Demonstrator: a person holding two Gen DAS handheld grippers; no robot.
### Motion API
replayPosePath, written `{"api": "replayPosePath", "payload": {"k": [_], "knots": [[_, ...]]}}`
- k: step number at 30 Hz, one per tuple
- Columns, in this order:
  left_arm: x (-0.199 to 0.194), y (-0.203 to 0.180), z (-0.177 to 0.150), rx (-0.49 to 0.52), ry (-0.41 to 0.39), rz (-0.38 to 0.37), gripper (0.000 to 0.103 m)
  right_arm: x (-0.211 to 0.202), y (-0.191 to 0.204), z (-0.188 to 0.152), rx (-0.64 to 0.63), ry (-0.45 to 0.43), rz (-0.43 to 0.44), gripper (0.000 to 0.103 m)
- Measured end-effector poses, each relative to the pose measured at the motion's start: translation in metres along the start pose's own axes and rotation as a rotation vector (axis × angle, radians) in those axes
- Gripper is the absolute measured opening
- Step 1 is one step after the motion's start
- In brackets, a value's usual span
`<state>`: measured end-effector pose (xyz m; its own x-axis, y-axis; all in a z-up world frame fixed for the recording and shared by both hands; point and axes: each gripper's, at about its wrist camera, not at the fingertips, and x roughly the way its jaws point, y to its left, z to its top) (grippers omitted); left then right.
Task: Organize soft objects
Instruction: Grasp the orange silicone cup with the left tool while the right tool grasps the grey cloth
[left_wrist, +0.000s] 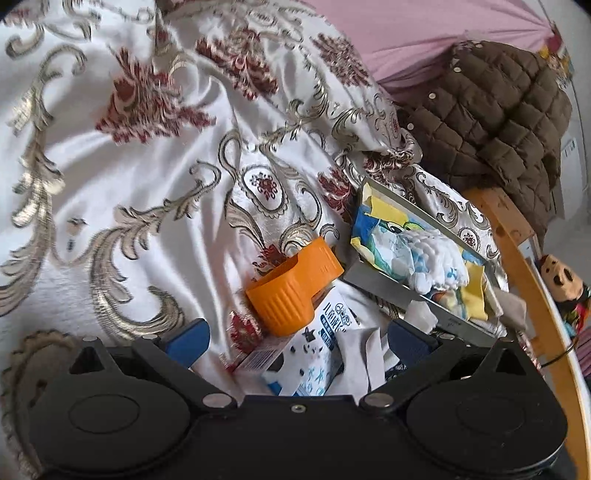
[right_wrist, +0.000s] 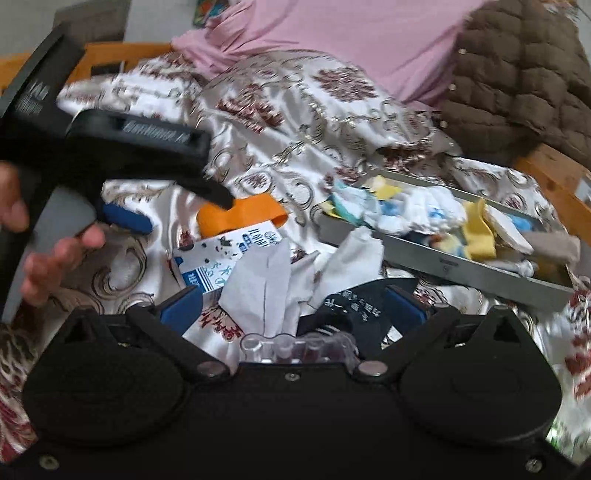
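Observation:
A grey tray (left_wrist: 384, 286) (right_wrist: 424, 260) lies on the patterned bedspread and holds several soft cloth items, white, blue and yellow (left_wrist: 432, 258) (right_wrist: 424, 214). My left gripper (left_wrist: 295, 338) is open above a white and blue printed pack (left_wrist: 314, 365) and an orange plastic piece (left_wrist: 295, 284). My right gripper (right_wrist: 291, 306) is open over crumpled white cloth (right_wrist: 266, 284) and a black printed cloth (right_wrist: 354, 310). The left gripper (right_wrist: 125, 218) also shows in the right wrist view, held by a hand above the orange piece (right_wrist: 243, 216).
The white, gold and red bedspread (left_wrist: 147, 166) is bunched up. A brown quilted jacket (left_wrist: 498, 122) (right_wrist: 524, 81) and a pink sheet (right_wrist: 351, 40) lie at the back. A wooden bed rail (left_wrist: 532, 266) and a plush toy (left_wrist: 561, 280) are at the right. A clear plastic holder (right_wrist: 295, 349) sits under the right gripper.

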<state>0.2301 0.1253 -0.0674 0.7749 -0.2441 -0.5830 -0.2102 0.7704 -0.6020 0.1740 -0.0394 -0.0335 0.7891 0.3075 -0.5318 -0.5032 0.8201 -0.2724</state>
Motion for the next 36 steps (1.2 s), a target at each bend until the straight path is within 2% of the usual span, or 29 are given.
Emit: {"api": "replayPosePath", "payload": {"k": [4, 5, 6, 13, 16, 18, 21, 25, 32, 36], "knots": [[0.018, 0.003, 0.009, -0.041, 0.046, -0.01, 0.102, 0.012, 0.016, 0.0, -0.094, 0.036, -0.007, 0.101], [0.021, 0.003, 0.011, -0.046, 0.053, -0.013, 0.101, 0.013, 0.019, 0.002, -0.111, 0.042, -0.009, 0.098], [0.025, 0.003, 0.013, -0.046, 0.062, -0.015, 0.101, 0.016, 0.023, 0.003, -0.128, 0.052, -0.007, 0.095], [0.035, 0.003, 0.021, -0.048, 0.1, -0.001, 0.099, 0.035, 0.041, 0.014, -0.236, 0.092, -0.007, 0.091], [0.037, 0.001, 0.023, -0.038, 0.106, 0.017, 0.095, 0.043, 0.045, 0.019, -0.263, 0.115, -0.004, 0.084], [0.038, 0.0, 0.024, -0.024, 0.11, 0.023, 0.089, 0.048, 0.046, 0.022, -0.283, 0.134, -0.001, 0.081], [0.04, 0.0, 0.025, -0.031, 0.117, 0.022, 0.085, 0.061, 0.046, 0.025, -0.324, 0.162, 0.007, 0.071], [0.042, 0.002, 0.024, -0.042, 0.128, 0.017, 0.082, 0.074, 0.051, 0.028, -0.353, 0.204, 0.027, 0.064], [0.046, 0.008, 0.022, -0.039, 0.133, 0.025, 0.07, 0.093, 0.053, 0.026, -0.338, 0.23, 0.05, 0.045], [0.046, 0.008, 0.022, -0.045, 0.131, 0.024, 0.068, 0.098, 0.053, 0.023, -0.334, 0.236, 0.054, 0.041]]}}
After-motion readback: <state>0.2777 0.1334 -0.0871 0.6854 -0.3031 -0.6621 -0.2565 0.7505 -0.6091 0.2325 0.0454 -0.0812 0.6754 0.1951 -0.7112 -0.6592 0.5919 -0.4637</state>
